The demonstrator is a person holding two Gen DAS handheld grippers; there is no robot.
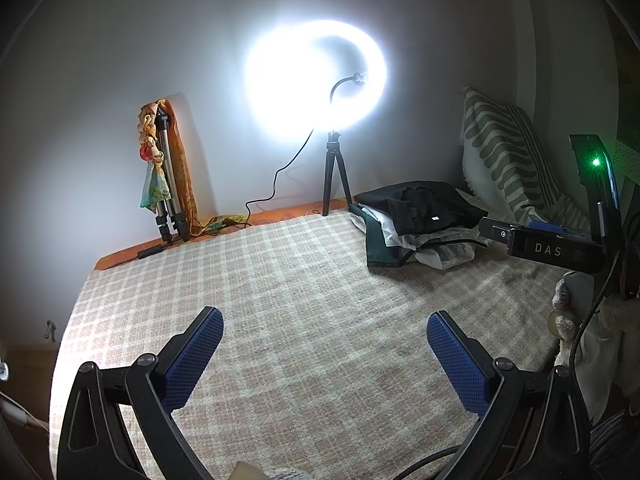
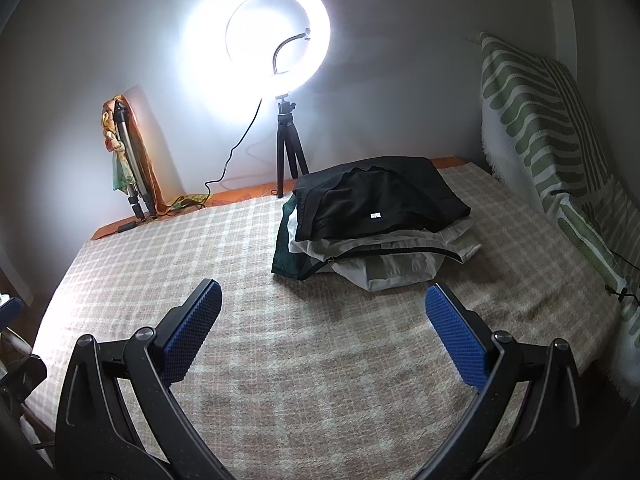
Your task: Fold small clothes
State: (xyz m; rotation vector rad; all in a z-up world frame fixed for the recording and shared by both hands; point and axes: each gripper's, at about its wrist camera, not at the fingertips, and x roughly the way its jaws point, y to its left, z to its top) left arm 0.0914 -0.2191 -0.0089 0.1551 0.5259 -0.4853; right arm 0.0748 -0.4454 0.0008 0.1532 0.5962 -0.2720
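A pile of small clothes [image 2: 376, 220] lies on the checked bedcover [image 2: 280, 340], with a black garment [image 2: 380, 196] on top, white and dark green pieces under it. The pile also shows in the left wrist view [image 1: 420, 220] at the far right. My right gripper [image 2: 324, 304] is open and empty, just in front of the pile, above the cover. My left gripper [image 1: 325, 332] is open and empty over the bare cover, left of the pile. The body of the right gripper [image 1: 552, 246] shows at the right edge of the left wrist view.
A lit ring light on a small tripod [image 2: 286, 148] stands at the back by the wall, its cable [image 2: 232, 152] trailing left. A folded tripod wrapped in cloth [image 2: 128, 168] leans on the wall. A green-striped pillow [image 2: 552, 140] stands at the right.
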